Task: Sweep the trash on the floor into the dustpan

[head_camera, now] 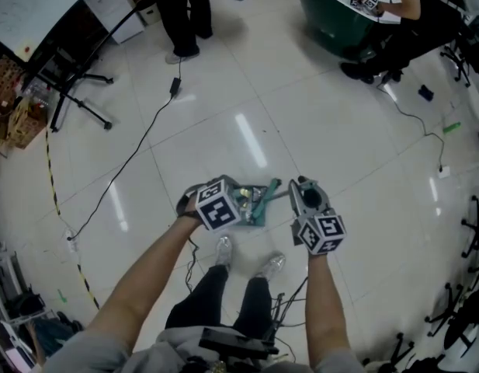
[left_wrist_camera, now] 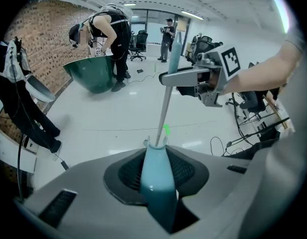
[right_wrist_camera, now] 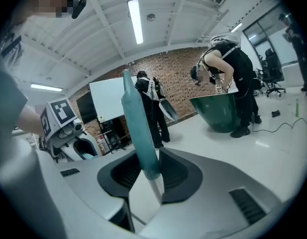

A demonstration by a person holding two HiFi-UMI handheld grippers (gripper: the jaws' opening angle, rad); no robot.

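Left arm point(head_camera: 146, 274), right arm point(head_camera: 323, 301) stretched forward, side by side. Left gripper point(head_camera: 237, 202) angled steeply down, jaws clamped on dustpan handle point(left_wrist_camera: 155, 168). Right gripper point(head_camera: 304, 195) nearer level, jaws round broom handle point(right_wrist_camera: 138, 128).

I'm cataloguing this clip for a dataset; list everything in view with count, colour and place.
dustpan: 1, teal, head view's middle
broom: 1, teal grip with grey rod, beside dustpan
tub: 1, dark green, head view's top right
whiteboard: 1, white, head view's top left
chairs: several, black, room's edge
bystanders: 3, dark clothes, one at tub, one by whiteboard, one far back
shoes: 2, pale, below dustpan in head view
left claw: 1, grey, shut on dustpan handle
right claw: 1, grey, shut on broom grip
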